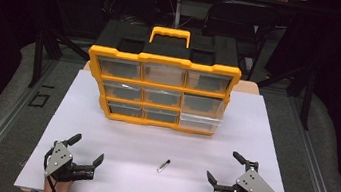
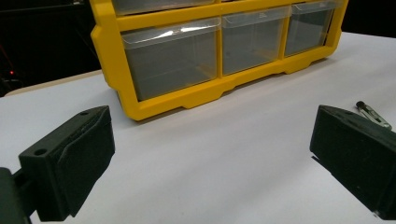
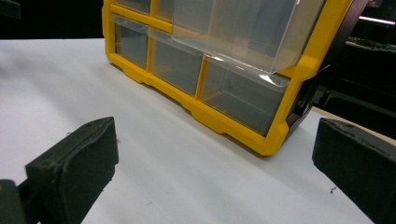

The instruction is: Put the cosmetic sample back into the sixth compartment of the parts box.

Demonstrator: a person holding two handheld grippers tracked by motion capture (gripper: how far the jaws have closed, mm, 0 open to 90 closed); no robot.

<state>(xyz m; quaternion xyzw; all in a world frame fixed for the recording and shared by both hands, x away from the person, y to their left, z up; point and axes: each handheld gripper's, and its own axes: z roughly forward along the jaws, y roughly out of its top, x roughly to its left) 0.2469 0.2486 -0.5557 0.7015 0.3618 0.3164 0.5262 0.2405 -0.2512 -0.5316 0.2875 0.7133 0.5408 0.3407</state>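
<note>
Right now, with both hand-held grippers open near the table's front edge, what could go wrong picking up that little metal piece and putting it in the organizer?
The small metal piece lies flat on the white table, so wide jaws may skid it away. The pulled-out drawer of the yellow organizer juts forward; the right hand-held gripper could knock it.

White table (image 1: pixel 105 117): organizer (image 1: pixel 161 90), small pin (image 1: pixel 163 165).

1 organizer (image 1: pixel 164 64), 9 drawers, 1 small metal piece (image 1: pixel 163 165), 2 tongs
</note>
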